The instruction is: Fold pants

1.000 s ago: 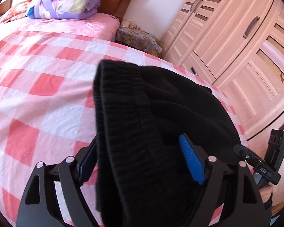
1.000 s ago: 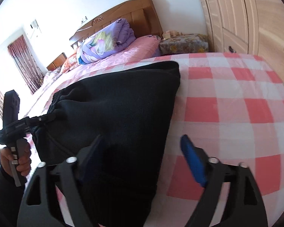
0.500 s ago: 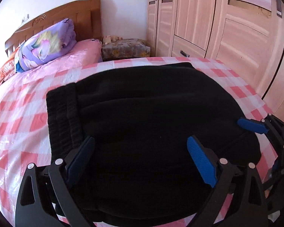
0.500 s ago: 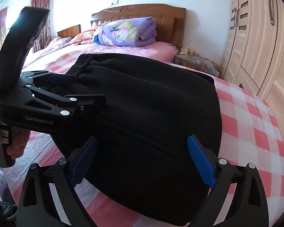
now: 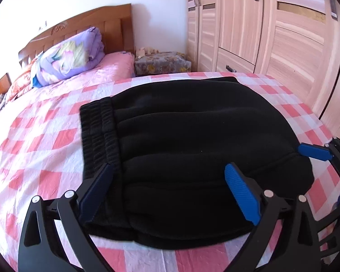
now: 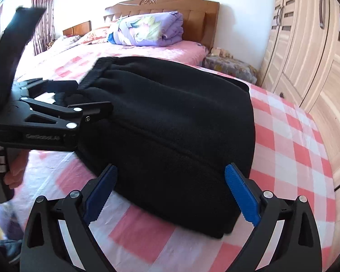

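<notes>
Black pants (image 5: 192,149) are laid folded on the checked bed (image 5: 45,149), waistband toward the headboard side. Left gripper (image 5: 167,188) jaws have just been opening, now wide, pants only under them, not pinched; right gripper (image 6: 170,188) is also seen wide, nothing held. Fold looks done; both should be lifted straight off w/o snagging fabric. No containers seen.

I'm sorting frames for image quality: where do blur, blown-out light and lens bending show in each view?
Left wrist view: fisheye bows the wardrobe doors; the wall is washed out white; the black pants lose fold detail. Right wrist view: the left claw and the hand holding it are motion-smeared; the curtain side is blown out; the checked sheet curves near the rim.
</notes>
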Demonstrator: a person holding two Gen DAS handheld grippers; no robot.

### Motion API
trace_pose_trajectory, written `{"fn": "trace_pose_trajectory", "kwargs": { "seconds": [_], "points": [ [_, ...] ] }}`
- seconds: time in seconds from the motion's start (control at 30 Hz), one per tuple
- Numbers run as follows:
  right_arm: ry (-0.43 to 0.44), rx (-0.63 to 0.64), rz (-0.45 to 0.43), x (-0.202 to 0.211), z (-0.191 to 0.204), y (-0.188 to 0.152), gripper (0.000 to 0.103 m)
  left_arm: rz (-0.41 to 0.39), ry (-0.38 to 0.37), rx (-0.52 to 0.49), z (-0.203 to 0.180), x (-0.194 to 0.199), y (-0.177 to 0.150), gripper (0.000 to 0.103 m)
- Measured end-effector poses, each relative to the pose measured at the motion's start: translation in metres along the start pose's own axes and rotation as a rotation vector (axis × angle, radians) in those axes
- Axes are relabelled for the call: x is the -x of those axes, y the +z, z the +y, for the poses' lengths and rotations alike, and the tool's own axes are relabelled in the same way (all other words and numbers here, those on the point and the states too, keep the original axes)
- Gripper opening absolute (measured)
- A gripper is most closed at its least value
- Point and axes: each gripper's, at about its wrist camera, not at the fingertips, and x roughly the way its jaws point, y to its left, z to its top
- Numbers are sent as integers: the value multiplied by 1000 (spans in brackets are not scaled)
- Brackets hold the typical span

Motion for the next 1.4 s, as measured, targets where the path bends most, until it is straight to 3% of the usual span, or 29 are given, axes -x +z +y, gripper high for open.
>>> {"fn": "trace_pose_trajectory", "kwargs": {
  "seconds": [0.1,0.2,0.33,0.43,0.5,0.63,0.73,0.9,1.03,1.4],
  "points": [
    [50,-53,-40,33,-6,-6,96,-41,67,65,9,31,-8,101],
    [2,-97,-88,64,-12,-11,96,-101,197,110,18,68,-20,101],
    [-51,-162,-223,114,-14,-6,96,-224,395,123,16,126,-26,101],
    [-86,-186,-337,148,-6,-3,97,-346,512,127,7,173,-25,101],
    [-119,-188,-387,162,1,-2,97,-385,563,122,-1,193,-24,101],
    [-180,-198,-417,173,8,-15,97,-396,518,128,-17,208,-27,102],
    [-205,-219,-388,166,4,-26,97,-397,506,146,-26,207,-35,101],
    [-230,-298,-314,146,-5,-48,97,-297,513,173,-35,180,-52,101],
    [-225,-320,-252,130,-6,-60,97,-239,473,178,-43,164,-66,101],
    [-261,-243,-168,108,14,-79,97,-128,341,118,-64,133,-91,101]
  ]
}}
